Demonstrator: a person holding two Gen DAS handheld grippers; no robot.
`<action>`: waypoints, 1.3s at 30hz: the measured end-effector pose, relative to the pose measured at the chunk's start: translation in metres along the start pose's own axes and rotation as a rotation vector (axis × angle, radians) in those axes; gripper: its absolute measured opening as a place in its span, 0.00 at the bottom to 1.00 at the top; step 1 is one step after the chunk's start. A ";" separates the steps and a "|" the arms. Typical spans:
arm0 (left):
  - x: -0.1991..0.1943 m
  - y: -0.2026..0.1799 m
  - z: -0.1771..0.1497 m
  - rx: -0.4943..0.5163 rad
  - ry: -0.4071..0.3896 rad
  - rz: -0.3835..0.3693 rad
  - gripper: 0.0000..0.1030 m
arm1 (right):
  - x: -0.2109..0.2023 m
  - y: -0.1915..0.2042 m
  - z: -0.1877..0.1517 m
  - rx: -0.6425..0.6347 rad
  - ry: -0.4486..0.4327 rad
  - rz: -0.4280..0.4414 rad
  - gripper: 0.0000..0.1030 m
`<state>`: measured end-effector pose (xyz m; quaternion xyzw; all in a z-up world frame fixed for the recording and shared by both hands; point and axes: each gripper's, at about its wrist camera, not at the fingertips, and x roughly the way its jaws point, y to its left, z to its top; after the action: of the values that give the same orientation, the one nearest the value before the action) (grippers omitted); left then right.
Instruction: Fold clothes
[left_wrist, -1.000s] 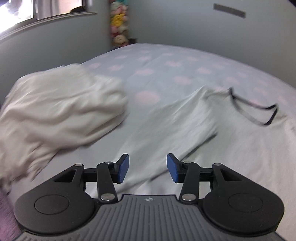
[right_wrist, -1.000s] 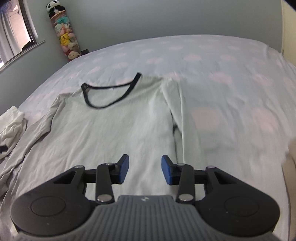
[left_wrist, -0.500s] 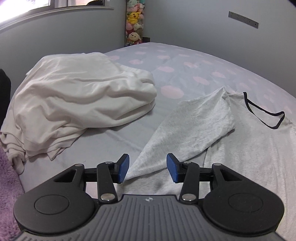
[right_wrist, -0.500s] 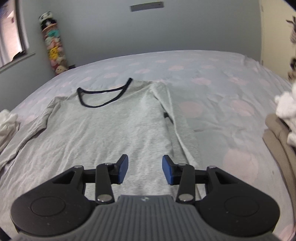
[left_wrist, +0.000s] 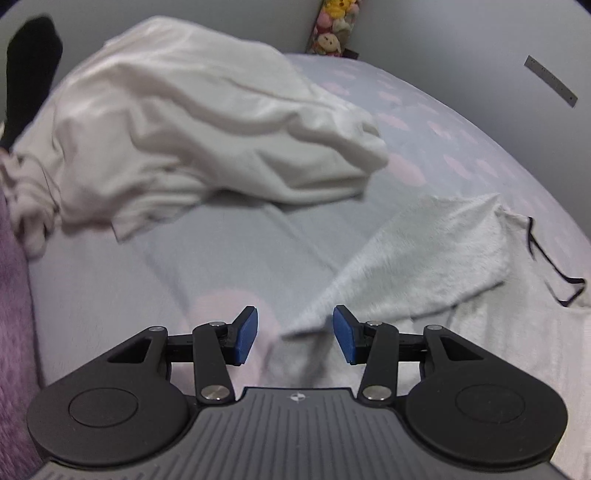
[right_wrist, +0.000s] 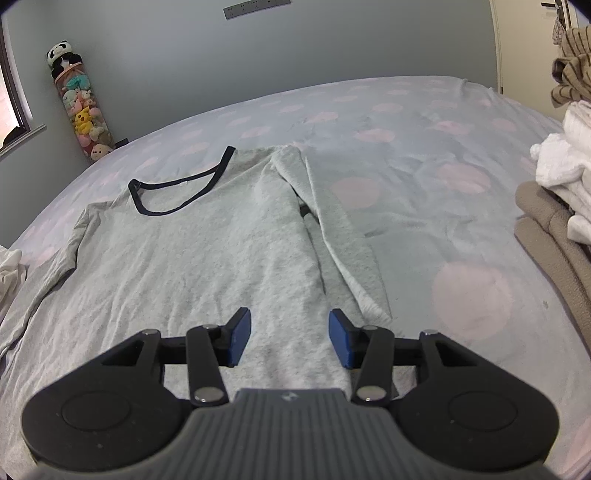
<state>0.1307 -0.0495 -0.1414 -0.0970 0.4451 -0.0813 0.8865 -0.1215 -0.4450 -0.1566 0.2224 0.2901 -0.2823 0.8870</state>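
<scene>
A light grey long-sleeved shirt (right_wrist: 207, 258) with a dark neckband (right_wrist: 177, 184) lies flat on the bed, its right sleeve (right_wrist: 343, 236) folded down along the body. In the left wrist view its other sleeve (left_wrist: 417, 269) runs down to a cuff just ahead of my left gripper (left_wrist: 294, 339). That gripper's jaws are opening, with nothing pressed between the blue pads (left_wrist: 245, 334). My right gripper (right_wrist: 290, 339) hovers over the shirt's lower right part, jaws opening, no cloth gripped.
A rumpled white garment pile (left_wrist: 192, 133) lies on the spotted bedsheet (left_wrist: 207, 258) left of the shirt. Folded beige and white clothes (right_wrist: 554, 206) are stacked at the bed's right side. A tube of plush toys (right_wrist: 83, 110) stands in the corner. Purple fabric (left_wrist: 14, 314) is at far left.
My left gripper has swung left and down toward the sleeve cuff, and the white pile now fills more of its view. The right gripper moved nearer the shirt's lower edge, and its jaws widened.
</scene>
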 end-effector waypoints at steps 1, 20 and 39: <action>0.000 -0.001 -0.003 0.003 0.019 -0.004 0.46 | 0.001 -0.001 0.000 0.004 0.003 0.001 0.49; -0.046 -0.089 -0.020 0.401 -0.140 -0.189 0.03 | 0.008 0.000 -0.002 0.006 0.035 0.002 0.49; -0.050 -0.085 -0.037 0.349 -0.020 -0.278 0.43 | 0.009 -0.003 -0.001 0.027 0.037 0.015 0.50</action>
<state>0.0661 -0.1241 -0.1034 -0.0031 0.3978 -0.2774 0.8745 -0.1180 -0.4502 -0.1645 0.2419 0.3007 -0.2753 0.8805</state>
